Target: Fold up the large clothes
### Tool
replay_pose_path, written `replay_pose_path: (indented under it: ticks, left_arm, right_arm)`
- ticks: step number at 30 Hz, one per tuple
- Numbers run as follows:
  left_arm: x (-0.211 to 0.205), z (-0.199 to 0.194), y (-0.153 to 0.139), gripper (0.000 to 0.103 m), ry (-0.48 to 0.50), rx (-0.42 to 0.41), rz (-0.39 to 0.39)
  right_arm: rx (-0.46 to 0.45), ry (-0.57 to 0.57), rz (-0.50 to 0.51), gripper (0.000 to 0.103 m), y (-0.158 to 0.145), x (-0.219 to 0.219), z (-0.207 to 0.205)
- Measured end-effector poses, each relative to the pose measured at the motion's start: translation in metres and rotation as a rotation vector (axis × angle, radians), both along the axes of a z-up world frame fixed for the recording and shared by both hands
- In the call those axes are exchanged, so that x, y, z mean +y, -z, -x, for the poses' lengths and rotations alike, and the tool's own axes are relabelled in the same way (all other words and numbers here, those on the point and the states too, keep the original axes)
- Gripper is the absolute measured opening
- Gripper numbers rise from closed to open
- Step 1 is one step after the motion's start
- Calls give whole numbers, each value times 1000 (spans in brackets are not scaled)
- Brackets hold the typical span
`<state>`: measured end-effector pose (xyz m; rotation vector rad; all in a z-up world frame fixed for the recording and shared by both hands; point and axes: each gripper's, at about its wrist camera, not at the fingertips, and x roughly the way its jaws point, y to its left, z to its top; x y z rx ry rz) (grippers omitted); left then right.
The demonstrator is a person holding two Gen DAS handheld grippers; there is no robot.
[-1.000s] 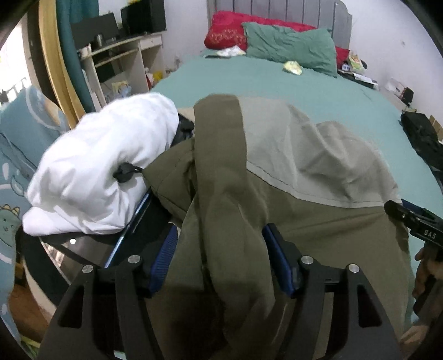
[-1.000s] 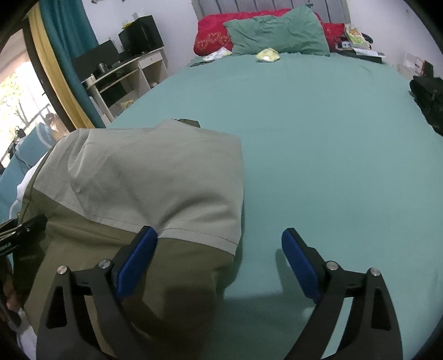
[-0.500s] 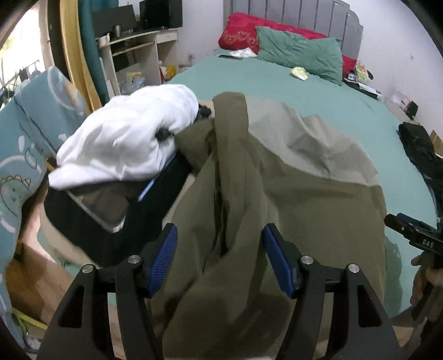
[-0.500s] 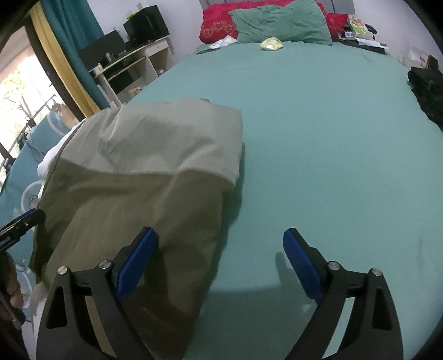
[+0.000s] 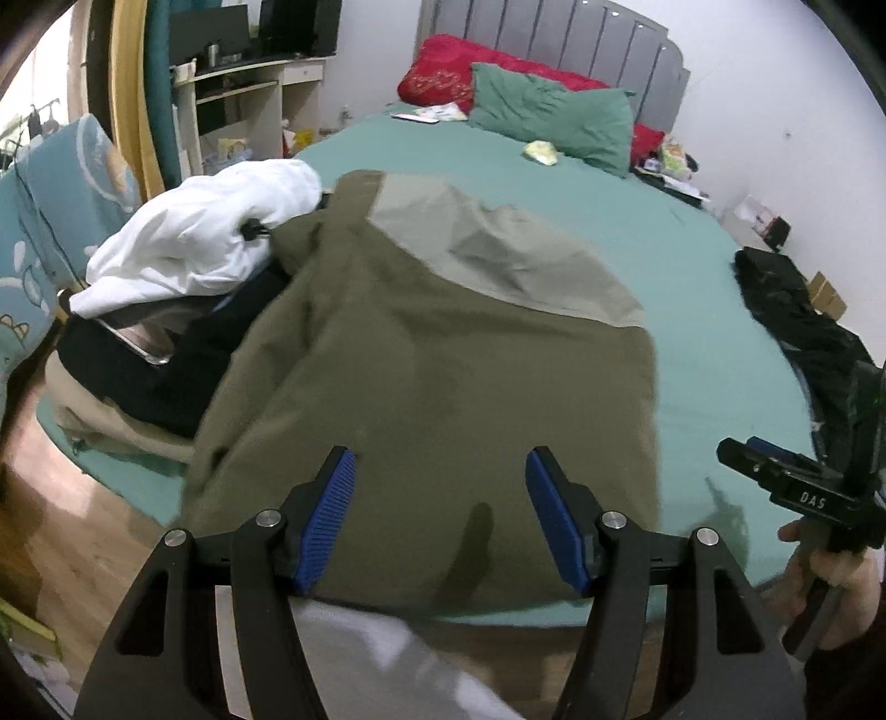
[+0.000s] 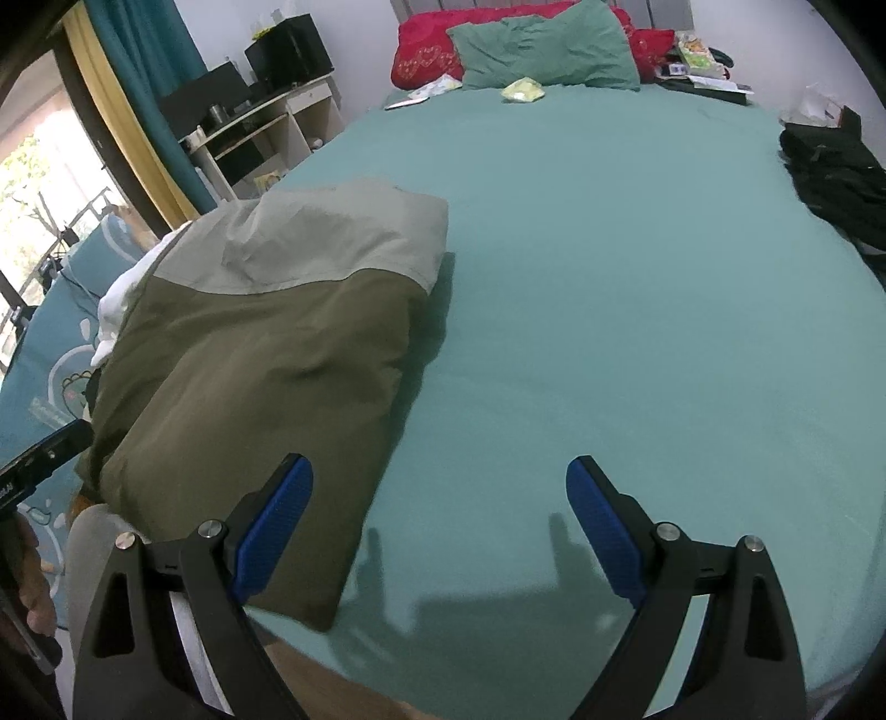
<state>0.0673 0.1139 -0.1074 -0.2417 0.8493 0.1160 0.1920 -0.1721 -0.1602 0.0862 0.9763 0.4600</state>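
Note:
A folded olive and light grey jacket (image 5: 443, 354) lies on the near left part of the teal bed (image 5: 709, 332); it also shows in the right wrist view (image 6: 266, 354). My left gripper (image 5: 440, 512) is open and empty, held above the jacket's near edge. My right gripper (image 6: 440, 531) is open and empty over bare sheet (image 6: 609, 310) to the right of the jacket. The right gripper also shows at the right edge of the left wrist view (image 5: 797, 487).
A pile with a white garment (image 5: 210, 243) on dark clothes (image 5: 166, 365) lies left of the jacket. Black clothing (image 6: 836, 177) lies at the bed's right edge. Pillows (image 6: 542, 50) sit at the headboard. A desk (image 6: 260, 133) stands to the left.
My left gripper has let go of the olive jacket and pulled back and up. The jacket now lies flat on the bed. My right gripper has pulled back a little.

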Motion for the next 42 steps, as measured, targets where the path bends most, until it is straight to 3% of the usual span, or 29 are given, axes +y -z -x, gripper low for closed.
replay_pose_path:
  ticks: [10,14,21,30,35,37,42]
  left_arm:
    - [-65,15,-36,69,62,-66,-19]
    - [-93,24,-61,69,81,-128,-73]
    - [-136,37,-95,69,133,-212,-115]
    - [-165,59,-150,69,147,-395,-133]
    - [-168,74,-176,76,111,-496,-144]
    - [-169,78,-183,82,93,-509,-163]
    - [-166,85,-188,82,87,-542,-158]
  right_arm:
    - [-64,56,-16,92,-40,-45,34]
    - [-120,63,-55,92,-66,-69,46]
    - [-200,124,-34,92,-101,-103,60]
    - [-344,174,-49,92,-161,-130,81]
    - [-425,157,-62,92,-191,-129,97]
    - [-462,148,-57,92,-202,-124,105]
    - [-518,109,-40,93,-212,-111,116]
